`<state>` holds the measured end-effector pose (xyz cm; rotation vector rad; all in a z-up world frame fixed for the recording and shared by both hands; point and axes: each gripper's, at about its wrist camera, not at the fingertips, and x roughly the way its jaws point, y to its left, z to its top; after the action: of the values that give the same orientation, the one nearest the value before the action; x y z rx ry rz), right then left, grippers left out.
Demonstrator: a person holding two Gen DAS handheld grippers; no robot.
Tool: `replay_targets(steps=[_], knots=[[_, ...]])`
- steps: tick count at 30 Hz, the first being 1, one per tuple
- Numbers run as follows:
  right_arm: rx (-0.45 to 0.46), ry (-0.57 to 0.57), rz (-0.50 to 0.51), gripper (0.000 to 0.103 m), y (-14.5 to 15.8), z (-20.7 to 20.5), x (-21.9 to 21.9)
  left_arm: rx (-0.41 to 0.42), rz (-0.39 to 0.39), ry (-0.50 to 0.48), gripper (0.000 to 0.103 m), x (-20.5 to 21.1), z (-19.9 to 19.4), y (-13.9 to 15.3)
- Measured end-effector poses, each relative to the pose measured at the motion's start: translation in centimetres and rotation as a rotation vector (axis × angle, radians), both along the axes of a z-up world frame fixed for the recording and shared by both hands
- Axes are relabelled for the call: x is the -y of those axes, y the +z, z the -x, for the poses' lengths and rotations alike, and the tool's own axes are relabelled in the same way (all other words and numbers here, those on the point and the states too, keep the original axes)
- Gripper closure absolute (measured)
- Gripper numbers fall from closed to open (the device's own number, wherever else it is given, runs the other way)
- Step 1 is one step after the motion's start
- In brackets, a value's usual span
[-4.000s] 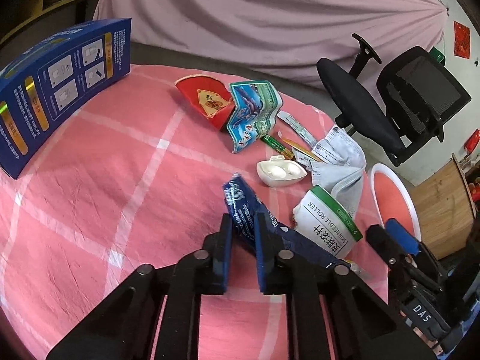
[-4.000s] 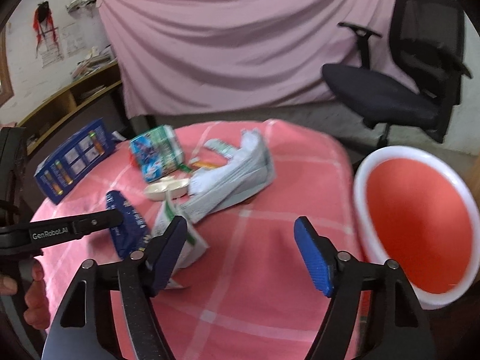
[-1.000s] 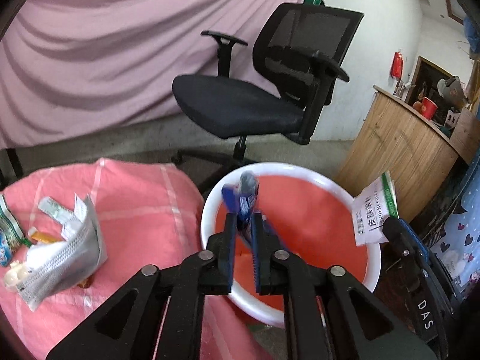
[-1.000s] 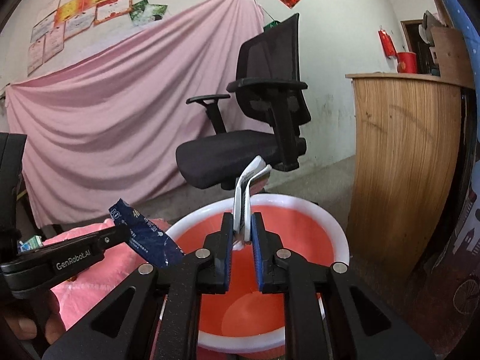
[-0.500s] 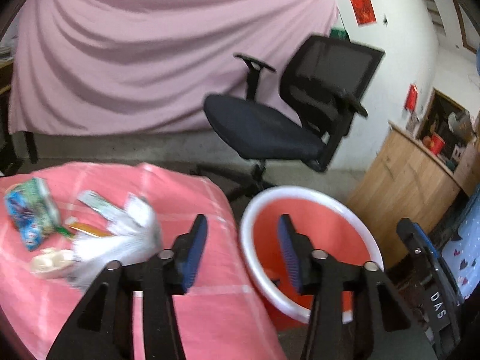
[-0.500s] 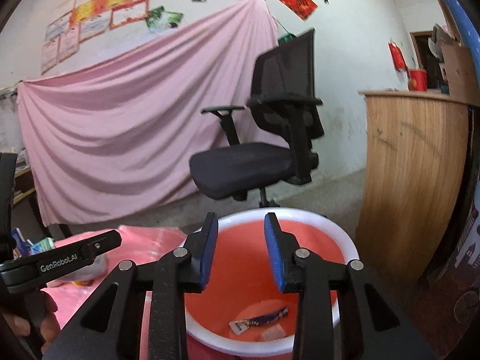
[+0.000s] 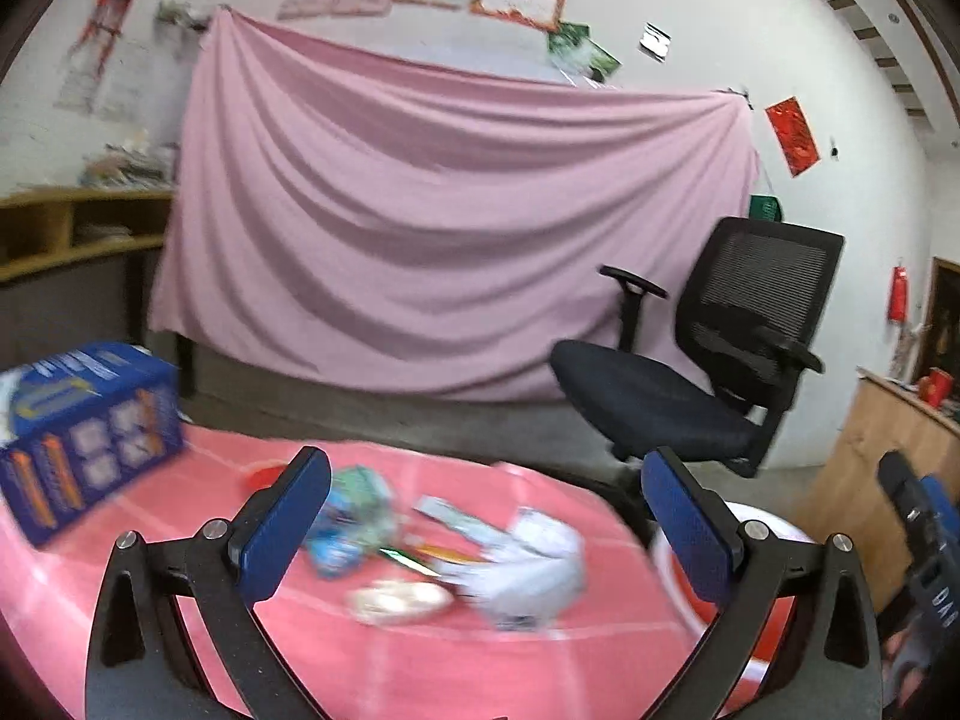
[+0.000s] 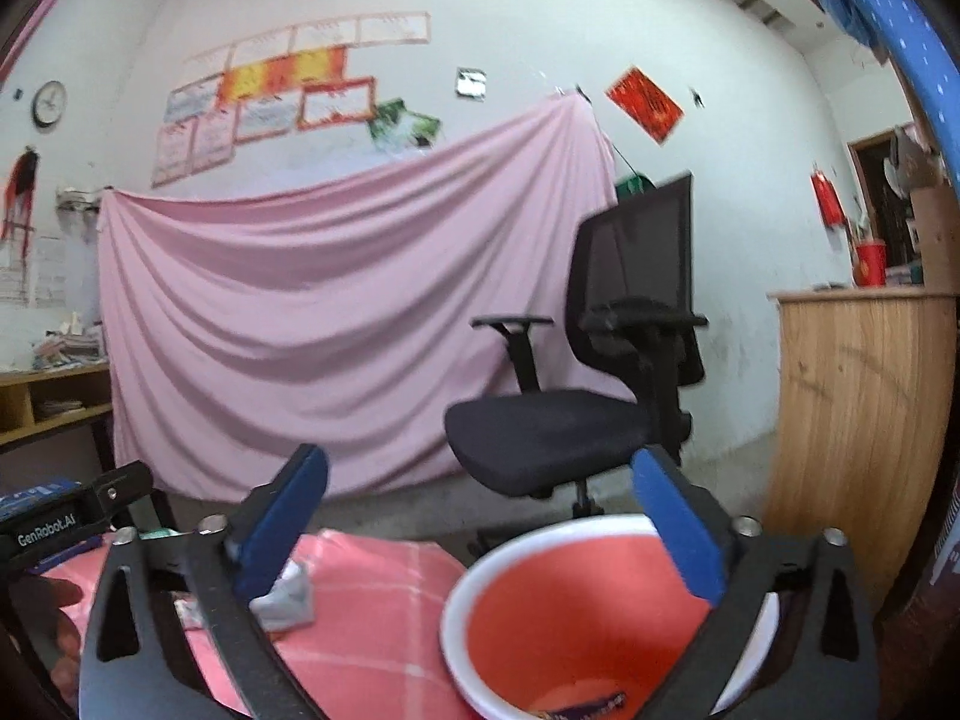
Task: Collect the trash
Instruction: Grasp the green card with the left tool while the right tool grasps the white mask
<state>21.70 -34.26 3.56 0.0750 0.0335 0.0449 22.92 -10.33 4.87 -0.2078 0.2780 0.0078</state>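
Note:
My left gripper is open and empty above the pink tablecloth. Beyond it lie a green-blue wrapper, a small white dish, thin packets and a crumpled face mask, all blurred. My right gripper is open and empty, just above the near rim of the red bin with a white rim. A blue wrapper lies at the bin's bottom. The bin's edge also shows in the left wrist view.
A blue box stands at the table's left. A black office chair stands behind the bin, a wooden counter to its right. A pink drape hangs at the back. The other gripper shows at the left.
Both grippers have opened wider and are empty. The left one has swung back over the table. The right one has lifted and tilted up above the bin.

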Motion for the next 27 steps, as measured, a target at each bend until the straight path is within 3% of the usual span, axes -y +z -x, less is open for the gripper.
replay_targets(steps=[7,14,20,27], knots=[[0.071,0.114,0.051,0.000,0.2,1.0,-4.2,0.070,-0.071,0.076,0.001,-3.4,3.4,-0.3],[0.052,0.193,0.117,0.000,-0.5,0.4,-7.7,0.075,-0.124,0.106,0.001,-6.0,4.9,-1.5],[-0.032,0.241,0.166,0.000,-1.4,-1.4,-9.4,-0.016,-0.152,0.083,0.001,-7.5,3.8,-2.9],[-0.232,0.305,0.204,0.000,-3.0,-5.1,-11.2,-0.192,-0.191,0.031,0.001,-7.6,0.1,-5.0]])
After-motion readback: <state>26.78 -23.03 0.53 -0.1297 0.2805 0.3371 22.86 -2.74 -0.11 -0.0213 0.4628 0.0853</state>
